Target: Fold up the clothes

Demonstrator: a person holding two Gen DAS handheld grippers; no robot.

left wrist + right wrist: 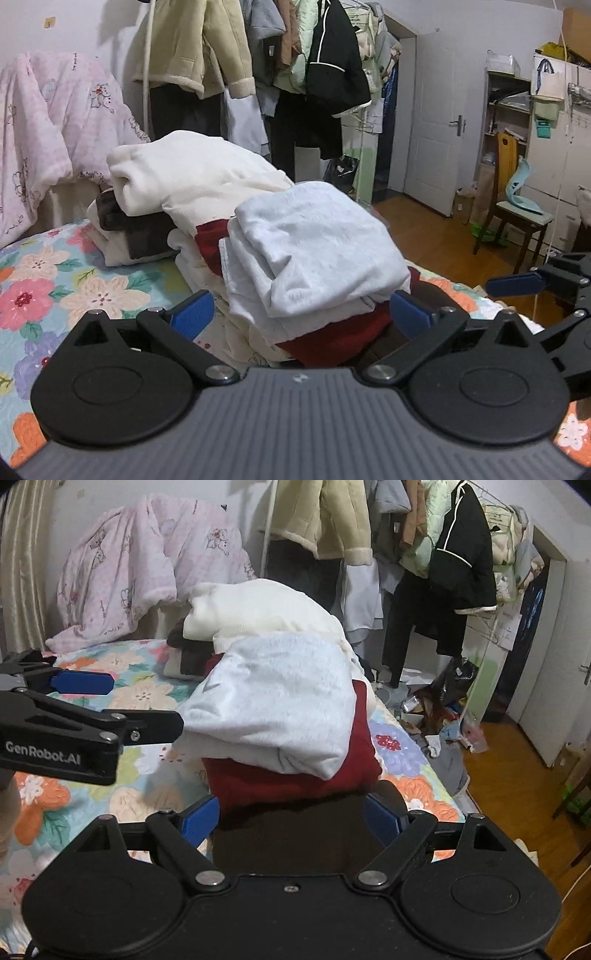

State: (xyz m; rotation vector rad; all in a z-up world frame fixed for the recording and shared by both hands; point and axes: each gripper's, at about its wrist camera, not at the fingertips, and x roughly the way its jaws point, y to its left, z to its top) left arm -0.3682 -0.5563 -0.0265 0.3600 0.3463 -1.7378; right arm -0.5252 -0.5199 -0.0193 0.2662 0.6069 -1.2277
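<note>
in the left wrist view, the left gripper (301, 312) stands with its blue pads spread wide, one on each side of the near end of a stack of folded clothes, and nothing is pinched between them. the stack lies on the bed (44, 295) with the flowered cover, close to its right-hand edge. on top lies a folded pale grey garment (314, 243), under it a dark red garment (336, 339), and below that some cream cloth. behind it, toward the far end of the bed, sits a second pile with a folded cream garment (184, 177) over a brown one (147, 232). a pink quilt (55, 125) is heaped at the far left corner. the right gripper (524, 284) shows at the right edge of this view, over the bed's edge. in the right wrist view, the right gripper (291, 818) also has its jaws wide apart, with a dark cloth (295, 834) lying between the pads; whether the pads press on it i cannot tell. the grey garment (277, 701) rests on the red one (295, 782) just ahead, near the bed's right edge. the left gripper (110, 701) reaches in from the left, its tip just beside the grey garment. coats hang on a rack (461, 554) beyond the bed.
</note>
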